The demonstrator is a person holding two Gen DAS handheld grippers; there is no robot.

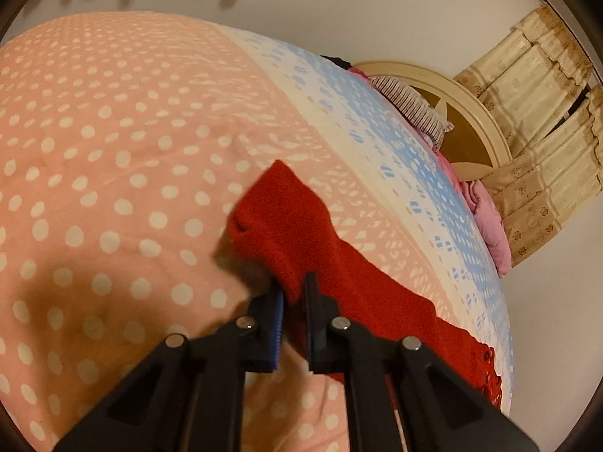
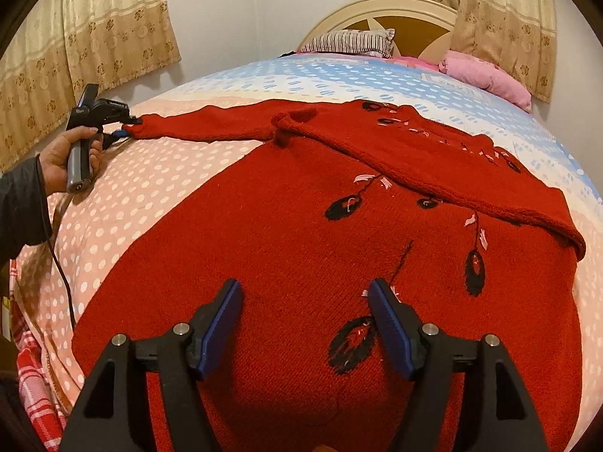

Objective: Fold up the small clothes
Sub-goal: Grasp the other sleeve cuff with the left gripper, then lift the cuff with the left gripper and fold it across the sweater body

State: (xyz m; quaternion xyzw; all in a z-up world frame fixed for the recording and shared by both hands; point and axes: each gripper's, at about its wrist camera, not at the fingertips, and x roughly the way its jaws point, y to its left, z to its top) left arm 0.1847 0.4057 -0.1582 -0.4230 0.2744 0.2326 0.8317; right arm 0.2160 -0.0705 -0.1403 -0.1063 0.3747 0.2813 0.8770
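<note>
A red knitted sweater (image 2: 301, 218) with black and pink leaf motifs lies spread on the bed. Its right sleeve is folded across the chest; its left sleeve (image 2: 196, 128) stretches out to the left. My left gripper (image 1: 296, 286) is shut on the cuff end of that red sleeve (image 1: 286, 218), which bunches up between the pads. In the right wrist view a hand holds the left gripper (image 2: 122, 130) at the sleeve's tip. My right gripper (image 2: 305, 293) hovers open over the sweater's lower body with only flat knit beneath it.
The bedspread (image 1: 113, 150) is pink with white dots, then a blue and white band (image 2: 301, 75) toward the headboard (image 2: 380, 11). A striped pillow (image 2: 350, 43) and a pink pillow (image 2: 486, 75) lie at the head. Curtains (image 2: 94, 37) hang behind; a red checked cloth (image 2: 34, 384) lies at the left edge.
</note>
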